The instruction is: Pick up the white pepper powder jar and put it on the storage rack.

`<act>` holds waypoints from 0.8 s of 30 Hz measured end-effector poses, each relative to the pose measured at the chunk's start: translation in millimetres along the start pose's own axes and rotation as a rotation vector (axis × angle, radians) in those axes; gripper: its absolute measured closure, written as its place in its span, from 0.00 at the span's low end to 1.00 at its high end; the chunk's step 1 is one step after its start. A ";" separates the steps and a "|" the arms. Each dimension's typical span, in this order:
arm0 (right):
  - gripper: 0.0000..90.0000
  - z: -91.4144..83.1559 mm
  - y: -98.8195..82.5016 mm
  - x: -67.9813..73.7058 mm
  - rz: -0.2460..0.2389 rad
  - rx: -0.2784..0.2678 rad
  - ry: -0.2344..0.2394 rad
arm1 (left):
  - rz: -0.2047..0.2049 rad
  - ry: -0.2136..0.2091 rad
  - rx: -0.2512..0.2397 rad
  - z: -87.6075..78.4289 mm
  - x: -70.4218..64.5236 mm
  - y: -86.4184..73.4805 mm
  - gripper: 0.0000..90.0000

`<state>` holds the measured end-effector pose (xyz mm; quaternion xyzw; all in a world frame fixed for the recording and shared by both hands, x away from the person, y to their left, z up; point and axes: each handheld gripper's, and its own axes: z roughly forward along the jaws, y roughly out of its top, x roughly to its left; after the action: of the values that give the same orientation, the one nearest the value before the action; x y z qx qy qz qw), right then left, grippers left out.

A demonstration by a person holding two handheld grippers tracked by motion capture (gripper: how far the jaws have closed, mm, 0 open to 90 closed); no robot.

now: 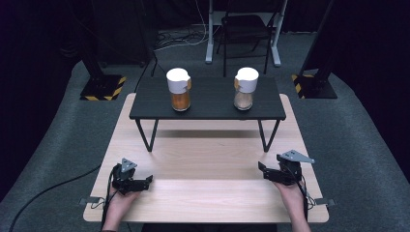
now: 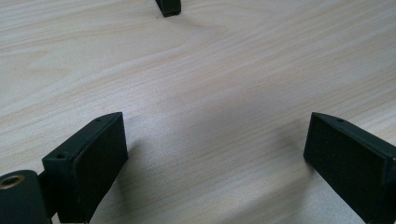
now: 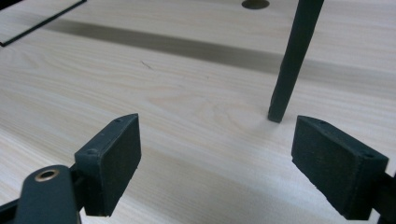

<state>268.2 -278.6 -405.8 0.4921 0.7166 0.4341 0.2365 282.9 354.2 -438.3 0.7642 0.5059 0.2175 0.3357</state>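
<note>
Jars (image 1: 179, 89) (image 1: 245, 88) carry white wraps; any writing is unreadable.

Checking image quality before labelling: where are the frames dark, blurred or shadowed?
High view: soft, dark surroundings, lit table. Left gripper view: near jaws blurred, their shadows faint on the wood. Right gripper view: sharper grain, a dark shadow band behind the black shelf leg.

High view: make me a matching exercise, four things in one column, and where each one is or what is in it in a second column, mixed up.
1. left jar
2. right jar
3. left gripper
4. black riser shelf

a. stands on the light wooden table
b. holds pale brownish contents
c. rests low on the near left of the table, jaws open
d. holds orange contents

Pairs: 1-d, 2-b, 3-c, 4-a
</note>
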 end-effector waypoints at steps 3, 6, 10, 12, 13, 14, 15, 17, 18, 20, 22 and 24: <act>0.17 3.0 -5.5 -1.4 0.009 0.008 0.002 | 0.000 0.000 0.000 0.0 0.0 0.0 0.06; 0.16 6.6 -11.4 -3.0 0.018 0.017 0.003 | -0.001 0.000 0.000 0.0 -0.1 -0.1 0.06; 0.16 11.2 -16.9 -5.9 0.029 0.041 -0.002 | -0.001 0.000 0.000 0.0 -0.1 0.0 0.06; 0.16 12.1 -18.4 -7.5 0.033 0.046 -0.003 | 0.000 0.000 0.000 0.0 -0.1 0.0 0.06; 0.16 12.5 -18.8 -8.1 0.035 0.049 -0.004 | 0.000 0.000 0.000 0.0 -0.1 0.0 0.06; 0.16 12.7 -19.1 -8.7 0.038 0.053 -0.003 | -0.001 0.000 0.000 0.0 -0.1 -0.1 0.06; 0.16 13.0 -19.6 -9.1 0.039 0.056 -0.002 | -0.001 0.000 0.000 0.0 -0.1 -0.1 0.06; 0.16 14.2 -20.1 -9.4 0.041 0.066 -0.002 | -0.001 0.001 0.000 0.0 -0.2 -0.1 0.06; 0.16 14.7 -20.5 -9.9 0.041 0.070 0.000 | -0.001 0.001 0.000 0.0 -0.2 -0.1 0.06; 0.16 16.0 -20.7 -10.7 0.044 0.082 0.001 | -0.001 0.001 0.000 0.0 -0.2 -0.1 0.06; 0.16 16.8 -20.7 -11.1 0.042 0.090 0.000 | -0.001 0.001 0.000 0.0 -0.2 -0.1 0.06; 0.16 18.3 -20.9 -11.3 0.041 0.106 -0.001 | -0.001 0.001 0.000 0.0 -0.2 -0.1 0.06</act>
<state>276.3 -284.6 -434.0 0.5187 0.7282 0.4002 0.2013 282.7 354.0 -438.3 0.7639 0.5064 0.2177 0.3357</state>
